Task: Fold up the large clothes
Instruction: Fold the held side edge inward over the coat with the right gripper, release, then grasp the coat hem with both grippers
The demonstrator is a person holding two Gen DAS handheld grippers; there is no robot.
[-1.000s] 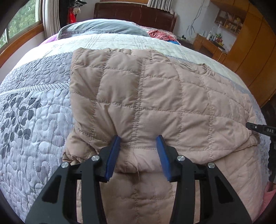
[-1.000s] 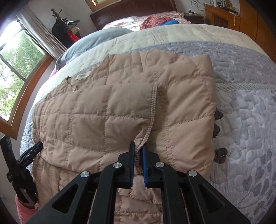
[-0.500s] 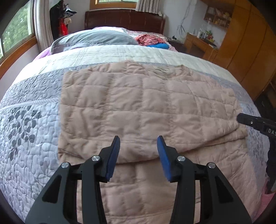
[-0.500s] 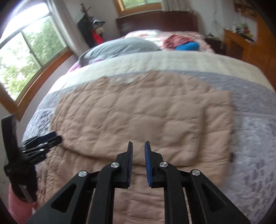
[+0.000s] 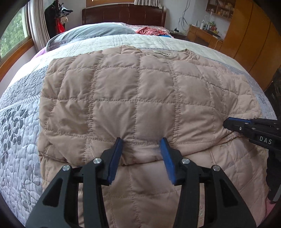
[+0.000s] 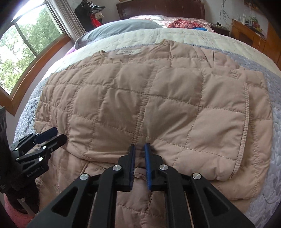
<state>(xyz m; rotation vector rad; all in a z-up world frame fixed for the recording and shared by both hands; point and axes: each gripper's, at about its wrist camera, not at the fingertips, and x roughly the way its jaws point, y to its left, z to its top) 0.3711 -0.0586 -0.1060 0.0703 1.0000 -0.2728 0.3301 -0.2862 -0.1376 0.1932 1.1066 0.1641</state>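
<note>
A beige quilted jacket [image 5: 140,98] lies on the bed, folded over itself, its label near the far edge; it also shows in the right wrist view [image 6: 144,105]. My left gripper [image 5: 141,142] is open, its blue pads straddling the folded front edge at the jacket's left part. My right gripper [image 6: 140,146] is slightly open with a narrow gap, at the folded edge further right. It also shows from the side in the left wrist view [image 5: 228,123]. The left gripper also shows in the right wrist view [image 6: 52,135].
The bed has a grey leaf-patterned quilt [image 5: 19,140] and a cream blanket [image 5: 123,40]. A grey pillow [image 5: 91,32] and red clothes [image 5: 151,31] lie near the dark headboard [image 5: 123,15]. A window [image 6: 29,40] is left, wooden cabinets [image 5: 245,40] right.
The right gripper let go of the jacket edge and opened a little. Both grippers drew back, then came close to the folded edge again. The jacket now lies flatter.
</note>
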